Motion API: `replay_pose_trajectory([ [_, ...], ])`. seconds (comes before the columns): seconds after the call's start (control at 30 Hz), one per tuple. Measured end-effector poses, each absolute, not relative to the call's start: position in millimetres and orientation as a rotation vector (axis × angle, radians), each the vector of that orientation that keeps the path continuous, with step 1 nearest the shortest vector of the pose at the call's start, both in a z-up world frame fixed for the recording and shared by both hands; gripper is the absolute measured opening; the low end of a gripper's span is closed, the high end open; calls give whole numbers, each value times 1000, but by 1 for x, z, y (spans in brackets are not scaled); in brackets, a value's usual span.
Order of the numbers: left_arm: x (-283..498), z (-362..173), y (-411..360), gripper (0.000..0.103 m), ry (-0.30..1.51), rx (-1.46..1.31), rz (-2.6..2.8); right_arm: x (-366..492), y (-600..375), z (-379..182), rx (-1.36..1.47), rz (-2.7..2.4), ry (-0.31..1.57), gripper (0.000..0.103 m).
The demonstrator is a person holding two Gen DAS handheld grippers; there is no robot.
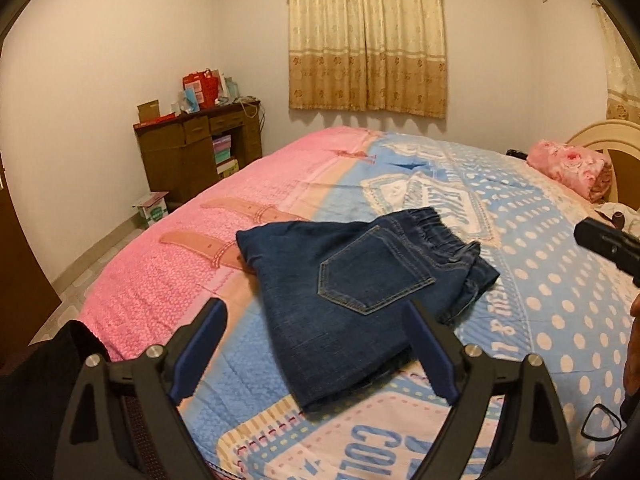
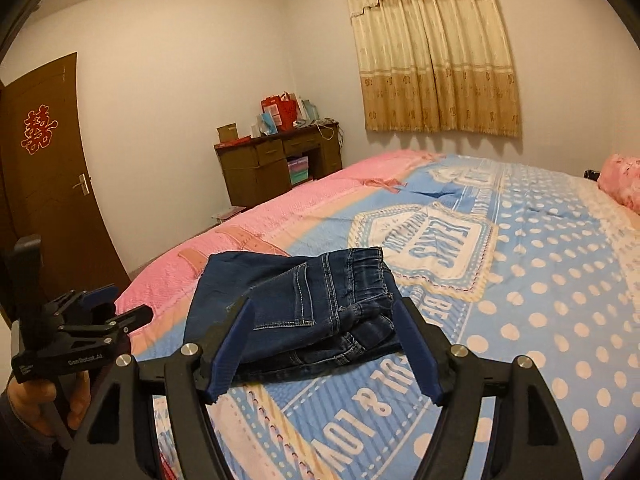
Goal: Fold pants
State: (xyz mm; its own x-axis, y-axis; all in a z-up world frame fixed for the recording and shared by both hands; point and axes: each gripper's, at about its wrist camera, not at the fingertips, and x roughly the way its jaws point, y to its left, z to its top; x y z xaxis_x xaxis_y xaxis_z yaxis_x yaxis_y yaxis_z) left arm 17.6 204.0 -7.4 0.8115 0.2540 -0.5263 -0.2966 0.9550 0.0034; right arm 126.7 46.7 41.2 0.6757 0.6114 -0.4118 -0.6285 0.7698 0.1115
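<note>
Dark blue jeans [image 1: 360,280] lie folded into a compact bundle on the bed's pink and blue cover [image 1: 540,280], with a back pocket facing up and the elastic waistband toward the far right. My left gripper [image 1: 316,312] hovers open just short of the bundle's near edge, its blue pads apart and holding nothing. Seen from the right wrist, the jeans [image 2: 280,300] sit just beyond my right gripper [image 2: 326,302], which is open and empty. The left gripper [image 2: 124,304] shows at the left of that view, gripped by a hand [image 2: 24,400]. One of the right gripper's fingers [image 1: 608,246] pokes in at the right edge.
A rolled pink blanket [image 1: 572,168] lies by the headboard at the far right. A brown desk [image 1: 192,148] piled with boxes stands in the far corner, a small carton [image 1: 154,210] on the floor beside it. A brown door [image 2: 48,184] is at left. A black cable [image 1: 600,420] lies near the bed's right edge.
</note>
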Motion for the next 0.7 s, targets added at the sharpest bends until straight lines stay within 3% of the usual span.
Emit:
replay_pose_trajectory([
  [0.7, 15, -7, 193, 91, 543, -60, 294, 115, 44, 33, -33, 707, 472, 73],
])
